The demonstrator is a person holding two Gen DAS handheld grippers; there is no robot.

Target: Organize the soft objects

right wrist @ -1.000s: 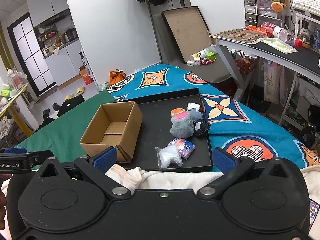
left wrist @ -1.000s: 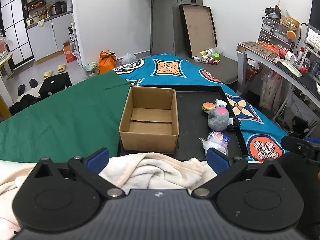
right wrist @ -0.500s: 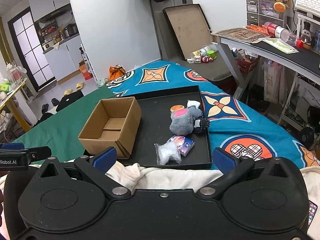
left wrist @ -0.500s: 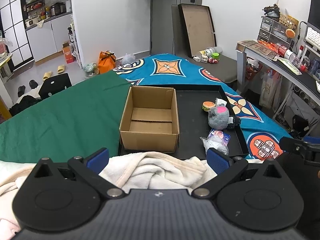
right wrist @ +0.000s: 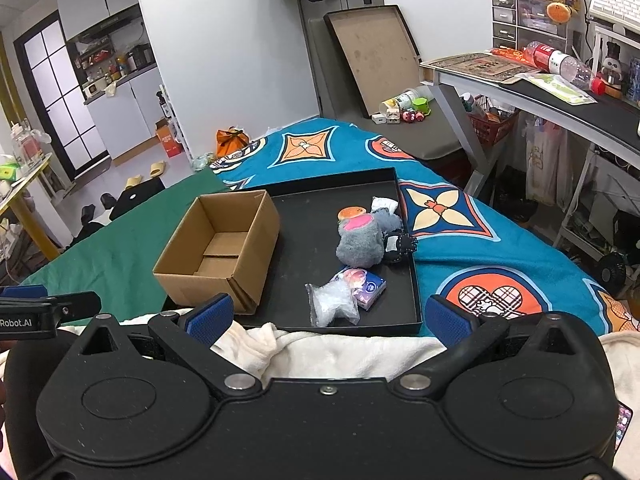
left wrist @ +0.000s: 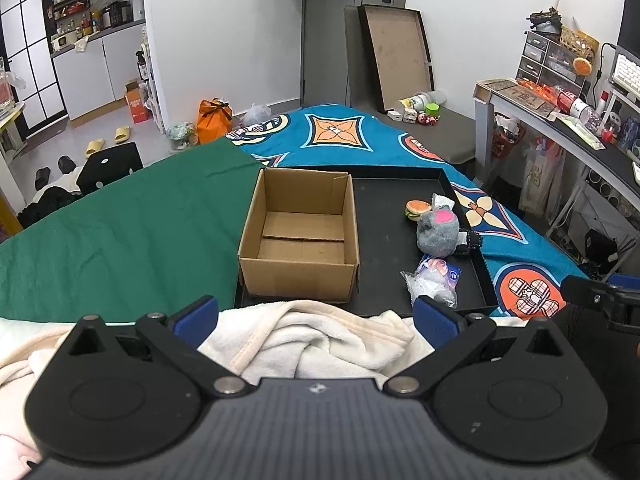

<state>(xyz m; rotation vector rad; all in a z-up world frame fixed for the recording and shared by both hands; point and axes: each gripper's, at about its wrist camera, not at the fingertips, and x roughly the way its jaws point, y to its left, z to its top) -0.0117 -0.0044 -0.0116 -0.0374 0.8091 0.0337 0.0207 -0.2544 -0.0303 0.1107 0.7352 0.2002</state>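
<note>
An open, empty cardboard box [left wrist: 300, 236] [right wrist: 218, 252] stands on the left of a black tray [left wrist: 384, 208] [right wrist: 308, 232]. On the tray's right lie a grey plush toy [left wrist: 437, 231] [right wrist: 360, 240], a small burger toy [left wrist: 416, 209] [right wrist: 352, 213], a black fuzzy item [left wrist: 468, 240] [right wrist: 400, 245], a tissue pack [left wrist: 442, 270] [right wrist: 366, 285] and a clear plastic bag [left wrist: 428, 288] [right wrist: 332, 304]. My left gripper [left wrist: 316, 318] and right gripper [right wrist: 328, 318] are both open and empty, held over a cream blanket [left wrist: 312, 336] [right wrist: 320, 350] short of the tray.
The tray rests on a bed with a green sheet [left wrist: 120, 232] and a blue patterned cover [left wrist: 348, 140] [right wrist: 460, 248]. A desk [left wrist: 568, 128] [right wrist: 540, 92] stands at the right. A flat box lid [left wrist: 396, 52] leans on the far wall.
Both grippers have drawn back and risen slightly, so the tray and box look a little farther. Both stay open. Nothing on the tray has moved.
</note>
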